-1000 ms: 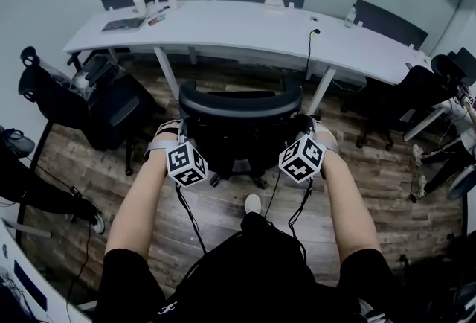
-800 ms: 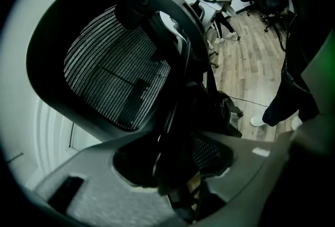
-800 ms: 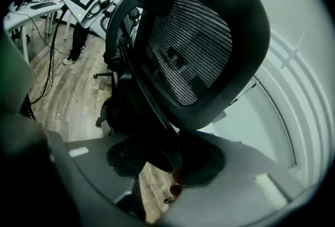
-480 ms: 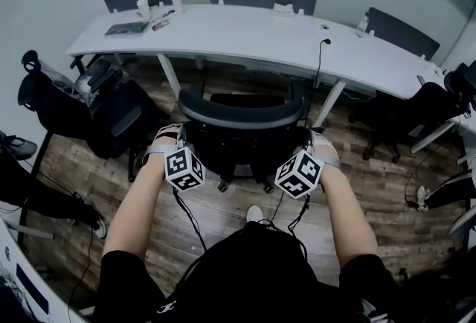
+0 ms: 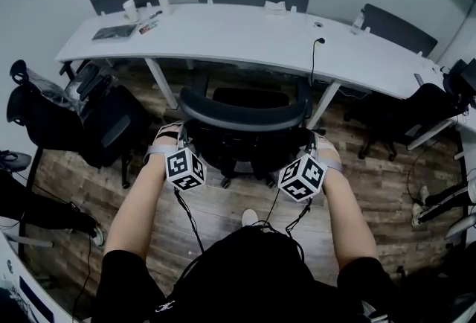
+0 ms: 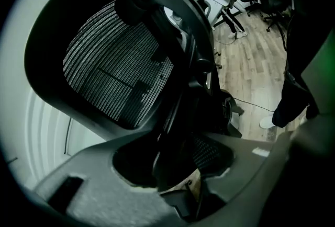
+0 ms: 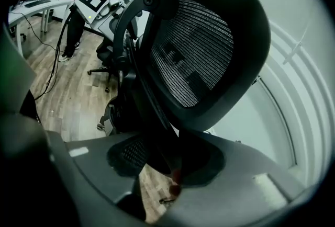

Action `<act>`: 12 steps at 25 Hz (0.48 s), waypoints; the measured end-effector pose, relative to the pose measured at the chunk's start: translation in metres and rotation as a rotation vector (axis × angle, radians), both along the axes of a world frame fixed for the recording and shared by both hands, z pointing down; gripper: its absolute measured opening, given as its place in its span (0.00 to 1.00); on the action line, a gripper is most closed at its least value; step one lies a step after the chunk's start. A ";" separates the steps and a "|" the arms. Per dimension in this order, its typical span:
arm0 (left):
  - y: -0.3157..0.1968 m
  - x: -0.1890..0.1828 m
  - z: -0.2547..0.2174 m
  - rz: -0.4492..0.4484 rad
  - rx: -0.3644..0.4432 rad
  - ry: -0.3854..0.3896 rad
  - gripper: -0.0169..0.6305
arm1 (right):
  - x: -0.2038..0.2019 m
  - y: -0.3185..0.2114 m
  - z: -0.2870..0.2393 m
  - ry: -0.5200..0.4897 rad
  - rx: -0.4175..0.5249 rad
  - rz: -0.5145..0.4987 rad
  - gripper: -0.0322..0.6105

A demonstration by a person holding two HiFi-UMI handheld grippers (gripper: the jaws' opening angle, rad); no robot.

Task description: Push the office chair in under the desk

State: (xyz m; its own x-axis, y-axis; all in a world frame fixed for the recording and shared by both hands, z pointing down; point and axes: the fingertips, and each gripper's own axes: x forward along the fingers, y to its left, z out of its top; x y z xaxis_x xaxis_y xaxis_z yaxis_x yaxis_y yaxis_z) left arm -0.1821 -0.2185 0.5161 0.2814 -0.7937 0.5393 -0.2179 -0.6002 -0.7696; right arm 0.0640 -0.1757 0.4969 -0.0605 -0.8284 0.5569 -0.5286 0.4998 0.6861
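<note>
**Chair held at both sides, desk straight ahead**

Chair (image 5: 242,119) is found directly ahead of both grippers, its back turned toward them and its seat facing the desk (image 5: 245,31). Left gripper (image 5: 181,141) is closed on the left edge of the back frame. Right gripper (image 5: 309,144) is closed likewise on the right edge. In each gripper view a dark frame member is seen passing down between the jaws, pinched, with the mesh back rising above.

Desk lies beyond the chair, on the far side from the grippers. Its long axis runs left to right, square to the line of push. Seat front is judged to be at about the desk edge; the back is well short of it. Desk legs (image 5: 160,83) are noted to either side ahead, with the chair lined up between them.

Neither gripper is nearer; the two sit level. An even forward push from both is called for. An uneven one would likely swing the chair toward a leg. Push judged part done.
</note>
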 end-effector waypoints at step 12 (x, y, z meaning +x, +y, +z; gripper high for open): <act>-0.068 0.064 -0.003 0.043 0.000 0.030 0.30 | 0.064 -0.069 -0.002 -0.045 0.007 0.032 0.31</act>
